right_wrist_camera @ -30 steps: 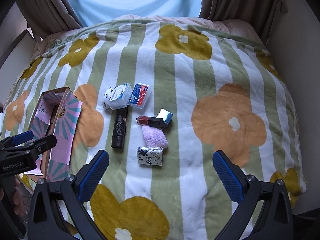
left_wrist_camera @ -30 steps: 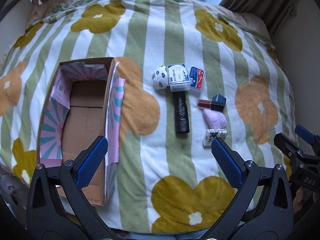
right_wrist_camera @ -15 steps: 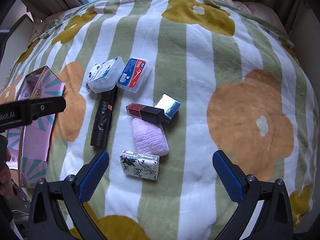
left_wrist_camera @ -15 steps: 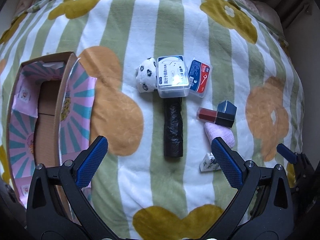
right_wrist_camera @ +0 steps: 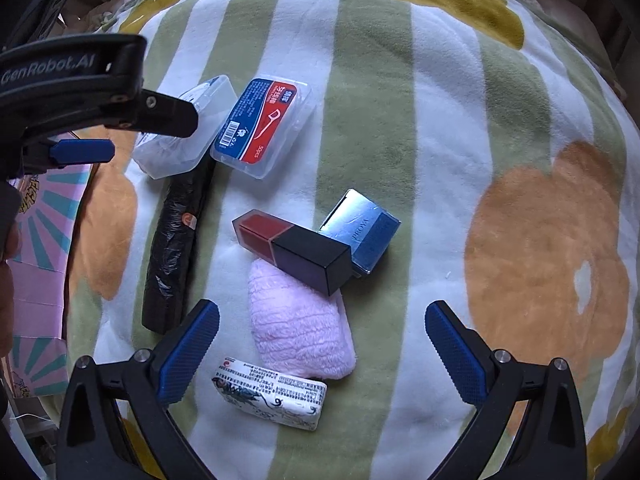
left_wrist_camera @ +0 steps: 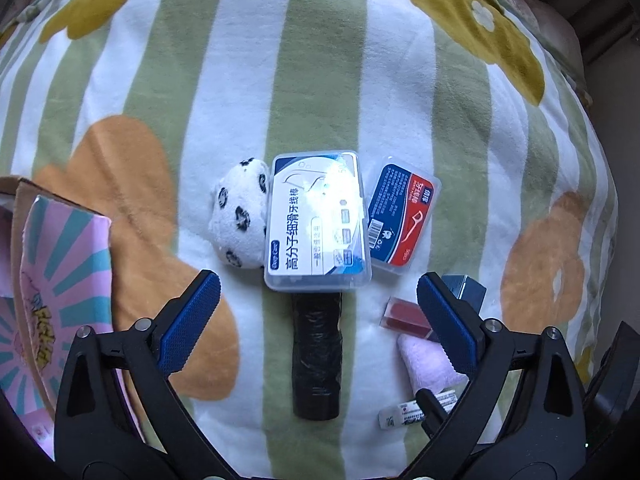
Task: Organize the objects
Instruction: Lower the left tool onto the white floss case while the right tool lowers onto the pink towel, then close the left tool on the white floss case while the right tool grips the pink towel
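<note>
My left gripper (left_wrist_camera: 318, 314) hangs over a flowered striped blanket (left_wrist_camera: 400, 80), jaws wide but closing, nothing pressed between the pads; the black roll (left_wrist_camera: 316, 356) lies in the gap at lower centre of the left view, which I judge to be my target. My right gripper (right_wrist_camera: 322, 348) hovers with jaws spread and empty above the pink plush pad (right_wrist_camera: 298, 324) and the printed white packet (right_wrist_camera: 272, 398) at bottom centre of the right view.

The goods sit bunched in mid-frame, apparently laid out so I can lift them one by one into the patterned cardboard box (left_wrist_camera: 52, 280) at the left edge of the left view — seemingly the place they are to be tidied into. The large clear floss case (left_wrist_camera: 316, 220) rests on the roll's top end and touches the spotted plush toy (left_wrist_camera: 240, 220) on its left; the smaller red-and-blue floss case (left_wrist_camera: 402, 220) lies just beside it on the right.

Counted: two floss cases, one black roll, one spotted toy, one pink pad, one printed packet, one dark-capped red lipstick (right_wrist_camera: 294, 250) lying partly on the pad, and one blue-silver carton (right_wrist_camera: 362, 230) touching it — eight items, one box, none yet inside as far as I can see
</note>
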{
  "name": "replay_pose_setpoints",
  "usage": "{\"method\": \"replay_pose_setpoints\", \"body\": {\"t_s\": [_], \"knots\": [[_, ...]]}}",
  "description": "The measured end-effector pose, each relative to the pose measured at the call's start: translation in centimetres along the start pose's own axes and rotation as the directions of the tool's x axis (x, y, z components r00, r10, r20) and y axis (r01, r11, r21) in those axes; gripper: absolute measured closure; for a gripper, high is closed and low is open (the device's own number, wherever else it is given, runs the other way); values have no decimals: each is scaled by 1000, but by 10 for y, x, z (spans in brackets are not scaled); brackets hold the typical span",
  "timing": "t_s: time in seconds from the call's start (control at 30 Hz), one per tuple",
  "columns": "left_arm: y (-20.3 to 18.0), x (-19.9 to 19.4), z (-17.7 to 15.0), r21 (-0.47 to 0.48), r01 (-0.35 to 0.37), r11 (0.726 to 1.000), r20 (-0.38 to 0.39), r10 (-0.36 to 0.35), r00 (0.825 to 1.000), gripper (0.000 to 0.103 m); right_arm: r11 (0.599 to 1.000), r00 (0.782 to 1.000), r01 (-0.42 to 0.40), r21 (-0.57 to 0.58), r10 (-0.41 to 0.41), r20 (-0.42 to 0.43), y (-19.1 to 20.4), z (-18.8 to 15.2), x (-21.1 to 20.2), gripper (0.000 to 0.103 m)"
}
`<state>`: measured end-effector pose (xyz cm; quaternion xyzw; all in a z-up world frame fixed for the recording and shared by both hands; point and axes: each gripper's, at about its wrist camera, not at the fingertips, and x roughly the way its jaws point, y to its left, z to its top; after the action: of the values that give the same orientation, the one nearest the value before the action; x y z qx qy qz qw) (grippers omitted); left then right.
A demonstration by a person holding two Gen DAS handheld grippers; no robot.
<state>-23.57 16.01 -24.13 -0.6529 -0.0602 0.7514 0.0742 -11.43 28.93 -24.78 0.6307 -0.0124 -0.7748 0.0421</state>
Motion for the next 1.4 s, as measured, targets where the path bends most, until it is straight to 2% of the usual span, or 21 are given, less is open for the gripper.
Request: {"method": "replay_pose_setpoints", "body": {"t_s": [0.13, 0.23, 0.37, 0.43, 0.5, 0.53, 0.6, 0.9, 1.3, 1.37, 1.4], "knots": [[-4, 16, 9, 4, 8, 1000, -28, -8, 1000, 12, 1000, 1000, -6, -4, 6, -14, 0, 0, 8, 2], [-5, 27, 14, -2, 11, 1000, -47, -11, 999, 13, 1000, 999, -7, -6, 7, -33, -2, 0, 15, 9], [-5, 37, 21, -25, 29, 999, -64, -31, 997, 14, 1000, 998, -20, 6, 20, -57, -6, -1, 22, 24], [-7, 39, 23, -20, 33, 999, -70, -35, 997, 21, 999, 997, -32, 15, 33, -70, -8, -1, 25, 33], [-9, 43, 26, -8, 37, 999, -84, -38, 996, 41, 999, 996, -46, 18, 47, -72, -9, -1, 25, 42], [-9, 45, 27, -8, 53, 999, -93, -54, 994, 45, 999, 996, -50, 14, 50, -73, -9, -1, 25, 45], [-8, 48, 30, -25, 76, 997, -103, -78, 992, 46, 999, 996, -54, 7, 54, -76, -7, -1, 24, 52], [-9, 50, 49, -47, 105, 993, -99, -110, 989, 46, 998, 995, -66, 17, 67, -68, -18, 0, 17, 60], [-21, 35, 71, -54, 143, 988, -55, -146, 988, 47, 997, 996, -75, 29, 76, -41, -34, 4, -7, 62], [-26, 36, 58, -51, 144, 988, -39, -146, 988, 47, 997, 997, -74, 30, 75, -37, -38, 4, -13, 62], [-23, 30, 37, -50, 146, 988, -31, -148, 989, 47, 997, 997, -73, 29, 74, -35, -39, 4, -16, 62]]}}
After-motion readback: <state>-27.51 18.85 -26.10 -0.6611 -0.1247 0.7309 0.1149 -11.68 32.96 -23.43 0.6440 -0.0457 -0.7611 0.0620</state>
